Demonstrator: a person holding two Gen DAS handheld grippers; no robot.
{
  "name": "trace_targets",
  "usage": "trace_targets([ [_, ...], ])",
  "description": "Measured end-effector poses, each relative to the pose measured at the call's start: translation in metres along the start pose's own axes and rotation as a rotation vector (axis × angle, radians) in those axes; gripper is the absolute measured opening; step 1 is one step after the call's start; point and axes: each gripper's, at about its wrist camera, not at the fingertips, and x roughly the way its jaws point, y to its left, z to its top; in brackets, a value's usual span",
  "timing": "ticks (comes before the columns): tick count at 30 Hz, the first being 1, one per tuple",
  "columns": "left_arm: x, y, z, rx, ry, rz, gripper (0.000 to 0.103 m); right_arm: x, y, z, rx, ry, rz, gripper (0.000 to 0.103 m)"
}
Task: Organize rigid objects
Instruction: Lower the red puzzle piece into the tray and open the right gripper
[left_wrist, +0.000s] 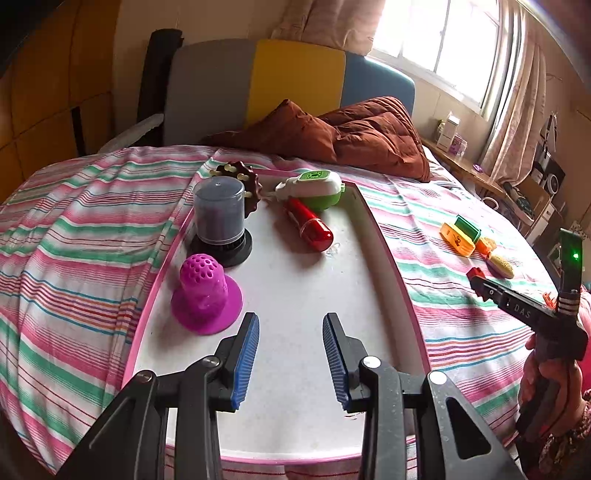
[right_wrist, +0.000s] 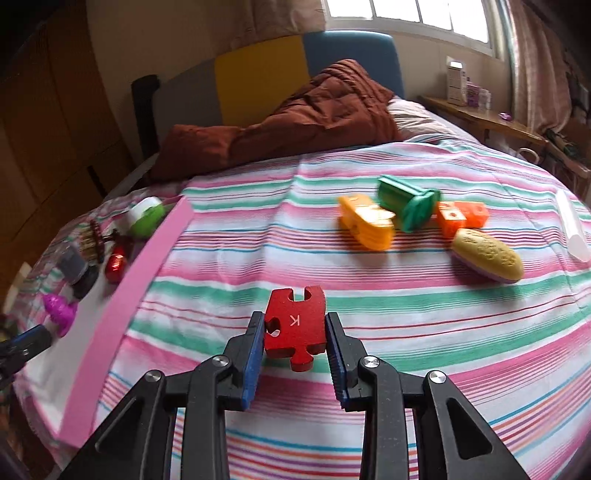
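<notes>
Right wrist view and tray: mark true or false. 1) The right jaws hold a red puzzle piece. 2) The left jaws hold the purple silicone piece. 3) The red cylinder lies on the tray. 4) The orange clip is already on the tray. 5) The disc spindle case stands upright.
1) True: the right gripper is shut on the red puzzle piece.
2) False: the left gripper is open and empty; the purple silicone piece stands on the tray.
3) True: red cylinder.
4) False: the orange clip lies on the striped bedsheet.
5) True: disc spindle case.
</notes>
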Motion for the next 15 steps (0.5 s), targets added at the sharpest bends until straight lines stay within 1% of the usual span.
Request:
trace_targets([
  [7,-0.001,0.003,-0.001,-0.003,0.010,0.017,0.036,0.000,0.070,0.012,-0.109,0.003,0.130,0.032],
  [10,-0.002,0.002,-0.002,0.005,0.012,0.023,0.036,0.004,0.097,0.019,-0.150,0.009,0.172,0.032],
  [12,-0.003,0.002,-0.002,0.009,0.011,0.023,0.036,0.007,0.113,0.024,-0.177,0.012,0.187,0.032],
  [15,-0.005,0.002,-0.001,0.004,0.006,0.017,0.036,0.014,0.133,0.031,-0.225,0.014,0.186,0.032],
])
